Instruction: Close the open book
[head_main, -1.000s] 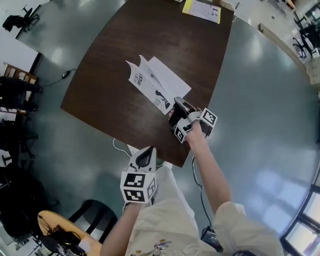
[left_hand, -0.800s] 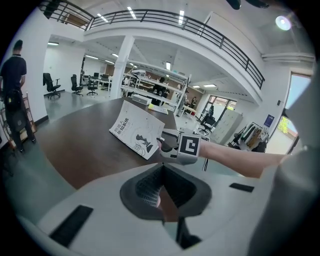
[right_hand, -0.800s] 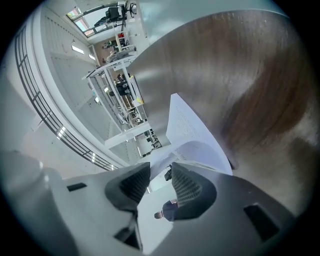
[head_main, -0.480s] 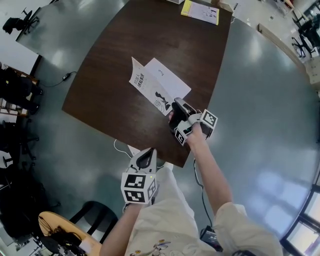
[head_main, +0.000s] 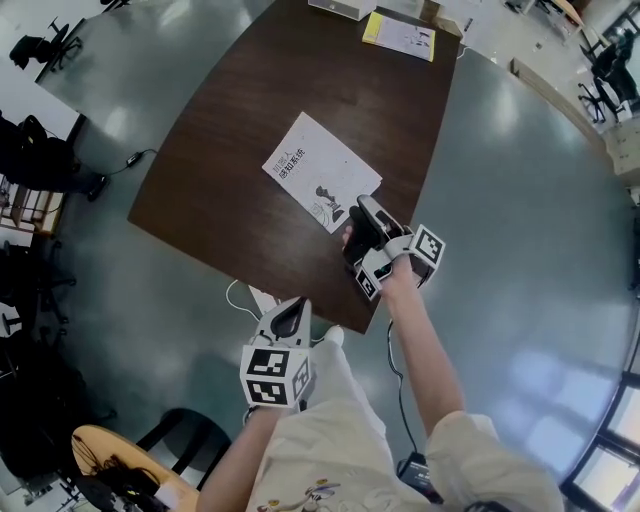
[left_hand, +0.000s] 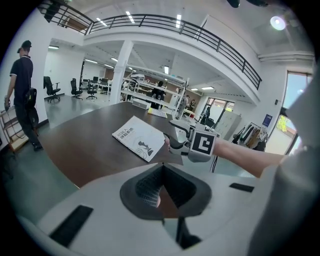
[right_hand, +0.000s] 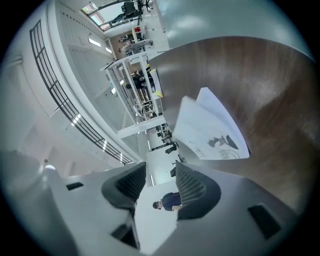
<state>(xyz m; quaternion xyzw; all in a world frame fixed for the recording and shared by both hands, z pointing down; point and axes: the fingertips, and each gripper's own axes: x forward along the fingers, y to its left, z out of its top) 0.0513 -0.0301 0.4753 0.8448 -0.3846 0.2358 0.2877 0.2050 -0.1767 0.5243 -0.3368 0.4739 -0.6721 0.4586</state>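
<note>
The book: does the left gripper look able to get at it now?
Probably yes. The left gripper hangs off the near edge of the table, and only bare wood lies between it and the book. The right gripper stands at the book's near corner, beside that path.

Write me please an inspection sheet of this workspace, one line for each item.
Surface: dark brown table.
Job's things: book lies closed and flat, cover up.
Clutter: yellow-edged sheet and white box at the far edge.
Grippers: right tongs open, have just been opening, nothing between them, by the book's near edge; left tongs shut, empty, off the table.
Cables: white cable on the floor under the near table edge; black cable on the floor at left.
Surroundings: grey floor, office chair, a standing person.
</note>
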